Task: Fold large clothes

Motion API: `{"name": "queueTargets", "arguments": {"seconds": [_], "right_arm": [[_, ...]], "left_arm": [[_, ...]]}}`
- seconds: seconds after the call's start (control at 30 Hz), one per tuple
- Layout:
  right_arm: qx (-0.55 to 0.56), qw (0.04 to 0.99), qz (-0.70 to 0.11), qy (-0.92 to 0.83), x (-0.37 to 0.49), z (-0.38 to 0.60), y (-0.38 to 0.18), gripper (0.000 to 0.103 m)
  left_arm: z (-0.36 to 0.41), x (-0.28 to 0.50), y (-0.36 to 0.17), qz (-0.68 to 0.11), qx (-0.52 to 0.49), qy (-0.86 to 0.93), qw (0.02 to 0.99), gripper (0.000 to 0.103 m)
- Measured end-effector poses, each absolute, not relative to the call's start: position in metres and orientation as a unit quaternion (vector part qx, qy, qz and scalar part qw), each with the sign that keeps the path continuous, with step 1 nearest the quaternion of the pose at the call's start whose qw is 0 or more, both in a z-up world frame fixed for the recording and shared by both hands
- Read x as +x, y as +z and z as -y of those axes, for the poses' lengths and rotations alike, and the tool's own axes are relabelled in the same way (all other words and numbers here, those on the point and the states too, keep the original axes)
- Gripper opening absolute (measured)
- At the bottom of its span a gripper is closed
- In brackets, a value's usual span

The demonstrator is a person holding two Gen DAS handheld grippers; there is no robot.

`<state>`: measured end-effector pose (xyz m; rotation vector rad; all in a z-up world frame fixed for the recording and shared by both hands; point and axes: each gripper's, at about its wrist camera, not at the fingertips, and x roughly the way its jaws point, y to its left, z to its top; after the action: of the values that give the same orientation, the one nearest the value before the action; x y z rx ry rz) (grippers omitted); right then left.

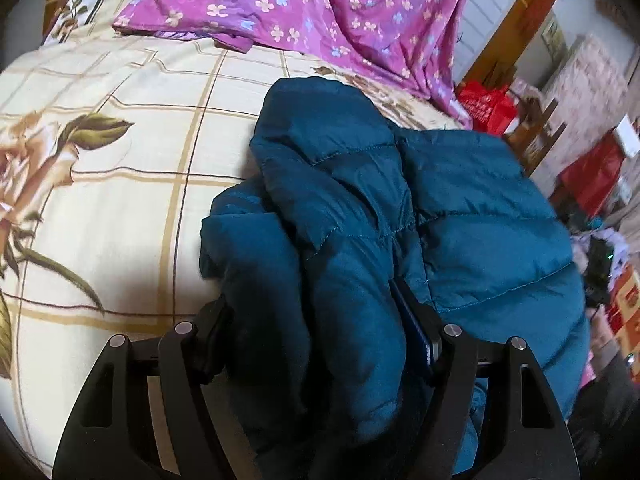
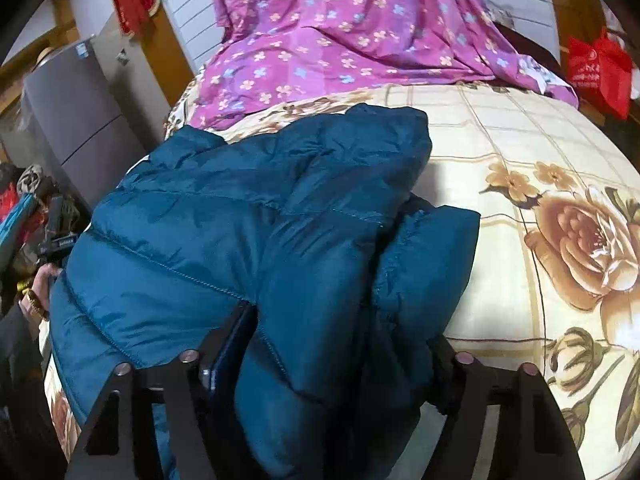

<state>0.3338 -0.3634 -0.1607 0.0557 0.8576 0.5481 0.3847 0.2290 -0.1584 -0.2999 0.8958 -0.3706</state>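
Note:
A teal quilted puffer jacket (image 1: 460, 208) lies bunched on a bed with a cream floral checked cover (image 1: 120, 184). In the left wrist view, my left gripper (image 1: 320, 320) has a thick fold of the jacket's left side filling the space between its black fingers (image 1: 214, 320), which press into it. The right wrist view shows the same jacket (image 2: 192, 216), and my right gripper (image 2: 340, 344) holds a bulky fold of its right side, squeezed between both fingers (image 2: 236, 332). The fingertips are partly buried in the fabric.
A purple flowered sheet (image 1: 312, 12) lies rumpled at the far side of the bed. Red bags (image 1: 488, 104) and clutter fill the floor beside the bed. A grey cabinet (image 2: 80, 112) stands off the bed's other side. A person's hand (image 2: 38, 292) shows at the jacket's edge.

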Motion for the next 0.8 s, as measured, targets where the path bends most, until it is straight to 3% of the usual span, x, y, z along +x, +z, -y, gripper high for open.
{"name": "queueTargets", "arguments": {"seconds": [0.2, 0.3, 0.33, 0.37, 0.53, 0.6, 0.67, 0.77, 0.8], "right_arm": [[0.027, 0.874, -0.408, 0.264, 0.333, 0.365, -0.161, 0.070], [0.033, 0.874, -0.416, 0.248, 0.335, 0.368, -0.163, 0.081], [0.024, 0.878, -0.419, 0.231, 0.335, 0.368, -0.163, 0.092], [0.014, 0.881, -0.418, 0.222, 0.334, 0.366, -0.162, 0.095], [0.008, 0.877, -0.422, 0.229, 0.337, 0.365, -0.162, 0.095], [0.021, 0.871, -0.426, 0.243, 0.339, 0.368, -0.162, 0.087], [0.045, 0.867, -0.421, 0.263, 0.339, 0.370, -0.161, 0.066], [0.001, 0.884, -0.387, 0.262, 0.329, 0.361, -0.147, 0.044], [-0.026, 0.891, -0.375, 0.253, 0.325, 0.355, -0.142, 0.042]], "left_arm": [[-0.225, 0.383, -0.156, -0.444, -0.138, -0.184, 0.866, 0.074], [-0.224, 0.375, -0.154, -0.459, -0.137, -0.205, 0.853, 0.074], [-0.224, 0.373, -0.154, -0.462, -0.133, -0.209, 0.852, 0.075], [-0.224, 0.370, -0.154, -0.462, -0.128, -0.212, 0.852, 0.075], [-0.219, 0.367, -0.154, -0.448, -0.120, -0.197, 0.864, 0.077], [-0.213, 0.367, -0.154, -0.445, -0.106, -0.186, 0.869, 0.070], [-0.209, 0.364, -0.151, -0.439, -0.105, -0.189, 0.872, 0.045], [-0.199, 0.357, -0.140, -0.423, -0.073, -0.166, 0.888, 0.027], [-0.193, 0.353, -0.134, -0.417, -0.061, -0.152, 0.894, 0.025]]}}
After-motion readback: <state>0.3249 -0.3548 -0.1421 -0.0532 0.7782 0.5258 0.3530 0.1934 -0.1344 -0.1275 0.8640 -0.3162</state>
